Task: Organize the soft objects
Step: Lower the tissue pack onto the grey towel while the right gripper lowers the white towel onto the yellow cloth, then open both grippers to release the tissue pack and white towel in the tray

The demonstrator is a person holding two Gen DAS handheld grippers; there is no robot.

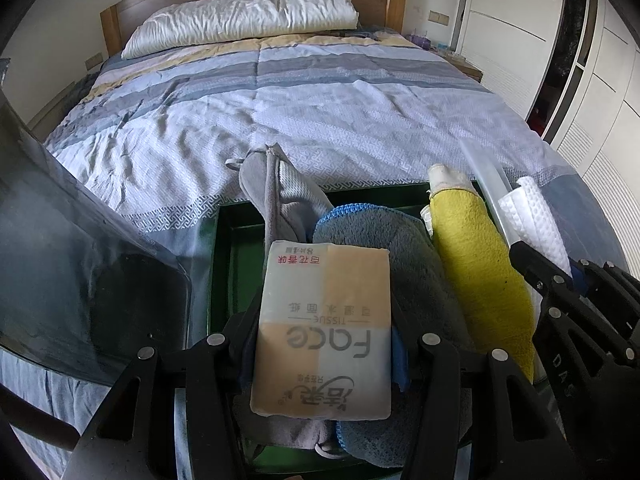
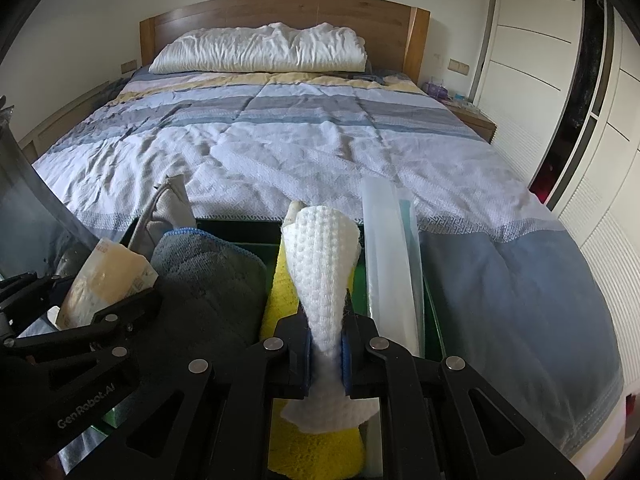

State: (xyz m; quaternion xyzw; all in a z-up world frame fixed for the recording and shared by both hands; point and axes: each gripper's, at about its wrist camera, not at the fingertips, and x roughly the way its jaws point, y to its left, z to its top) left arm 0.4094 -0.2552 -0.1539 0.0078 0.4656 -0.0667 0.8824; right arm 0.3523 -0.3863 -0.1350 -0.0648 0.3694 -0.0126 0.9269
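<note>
Both wrist views low, facing the shared bed (image 1: 320, 92) headward.

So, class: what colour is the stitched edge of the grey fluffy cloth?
Blue edging on the grey fluffy cloth, clearest in the left wrist view.

I see the dark green plastic bin (image 1: 236, 248) at the foot of the striped quilted bed (image 1: 320, 104). In it, left to right: grey knitted cloth (image 1: 280, 192), blue-edged grey microfibre towel (image 1: 400, 248), yellow towel roll (image 1: 476, 264), white dimpled cloth (image 2: 324, 268). The rectangular tissue pack (image 1: 324, 328) lies before the grey cloth. The long white pillow (image 1: 244, 20) lies at the bed's far end.
</note>
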